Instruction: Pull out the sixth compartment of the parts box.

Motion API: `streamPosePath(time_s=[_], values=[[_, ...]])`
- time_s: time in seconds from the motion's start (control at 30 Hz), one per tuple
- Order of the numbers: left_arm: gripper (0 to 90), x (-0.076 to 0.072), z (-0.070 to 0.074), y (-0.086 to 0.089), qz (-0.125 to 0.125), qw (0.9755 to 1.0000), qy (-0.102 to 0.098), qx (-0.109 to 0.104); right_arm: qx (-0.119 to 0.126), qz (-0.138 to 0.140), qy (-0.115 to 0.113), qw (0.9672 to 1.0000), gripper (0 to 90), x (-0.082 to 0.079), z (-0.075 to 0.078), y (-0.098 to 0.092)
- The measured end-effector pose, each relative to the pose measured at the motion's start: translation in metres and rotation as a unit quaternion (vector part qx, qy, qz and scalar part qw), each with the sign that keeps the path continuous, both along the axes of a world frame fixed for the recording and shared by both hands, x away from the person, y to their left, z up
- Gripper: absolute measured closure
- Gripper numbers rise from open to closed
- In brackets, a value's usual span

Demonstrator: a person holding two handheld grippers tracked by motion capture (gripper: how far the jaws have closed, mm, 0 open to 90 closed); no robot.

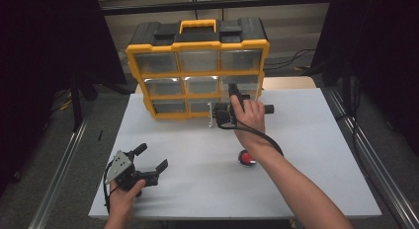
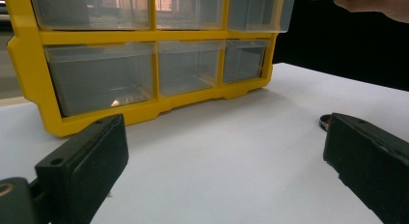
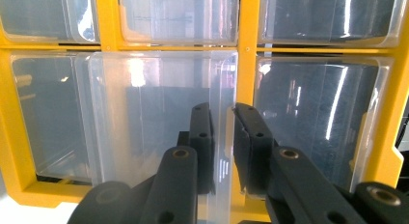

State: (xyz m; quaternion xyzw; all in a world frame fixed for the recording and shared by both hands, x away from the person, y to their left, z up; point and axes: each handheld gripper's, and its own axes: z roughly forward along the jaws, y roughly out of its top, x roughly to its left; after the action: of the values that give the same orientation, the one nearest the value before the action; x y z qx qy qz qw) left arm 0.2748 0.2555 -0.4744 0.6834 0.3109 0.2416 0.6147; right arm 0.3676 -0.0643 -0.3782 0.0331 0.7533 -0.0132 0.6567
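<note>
A yellow and black organizer point(image 1: 197, 44) with clear drawers stands at the back of the white table point(image 1: 306, 140). My right gripper point(image 1: 234, 93) is turned on its side against the cabinet's right column. Its jaws point(image 3: 222, 113) are shut on an edge of a clear drawer point(image 3: 159, 113) there. That drawer point(image 2: 260, 11) sticks out a little past the frame. At the near left of the table my left gripper point(image 1: 153, 157) stands open, with nothing between its jaws point(image 2: 222, 151).
A small red and black round object point(image 1: 246, 157) lies on the table near the person's right forearm; it peeks out beside a jaw point(image 2: 325, 120) in the left gripper view. Dark curtains and metal rails flank the table.
</note>
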Motion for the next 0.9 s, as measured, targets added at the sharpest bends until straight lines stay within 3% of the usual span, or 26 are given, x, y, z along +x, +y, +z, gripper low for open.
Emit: streamPosePath(time_s=[0.17,0.2,0.23,0.3,0.5,0.63,0.7,0.73,0.77,0.9], values=[[2.1,0.0,0.0,0.001,-0.002,1.0,0.001,0.007,0.008,-0.005,0.001,1.0,79.4,-0.003,-0.001,0.0],[2.1,-0.001,0.0,-0.001,0.001,1.0,0.004,-0.007,0.008,-0.004,0.001,1.0,79.4,-0.003,-0.001,0.0],[2.1,0.0,0.0,0.001,-0.003,0.9999,0.001,0.01,0.003,-0.002,0.001,1.0,79.4,-0.003,0.0,0.0],[2.1,0.0,0.0,-0.001,0.002,1.0,0.002,-0.002,0.0,0.0,0.001,1.0,79.3,-0.004,0.0,0.0],[2.1,0.0,0.0,0.0,0.0,1.0,0.0,0.0,0.008,-0.001,0.003,1.0,79.4,-0.006,0.0,0.0],[2.1,0.0,0.0,0.0,0.0,1.0,0.001,-0.002,-0.001,0.0,0.003,1.0,79.4,-0.007,0.001,0.0],[2.2,0.0,0.0,0.0,-0.001,1.0,0.001,-0.003,0.009,-0.004,0.002,1.0,79.4,-0.009,0.0,0.001],[2.2,0.0,0.0,0.0,0.0,1.0,0.0,0.0,0.008,-0.003,0.002,1.0,79.3,-0.009,0.0,0.001],[2.2,0.0,0.001,0.003,-0.005,0.9998,-0.004,0.019,0.004,-0.001,0.003,1.0,79.3,-0.009,0.001,0.001],[2.1,0.0,0.0,-0.001,0.002,1.0,0.002,-0.003,0.007,0.0,0.003,1.0,79.3,-0.011,0.0,0.001]])
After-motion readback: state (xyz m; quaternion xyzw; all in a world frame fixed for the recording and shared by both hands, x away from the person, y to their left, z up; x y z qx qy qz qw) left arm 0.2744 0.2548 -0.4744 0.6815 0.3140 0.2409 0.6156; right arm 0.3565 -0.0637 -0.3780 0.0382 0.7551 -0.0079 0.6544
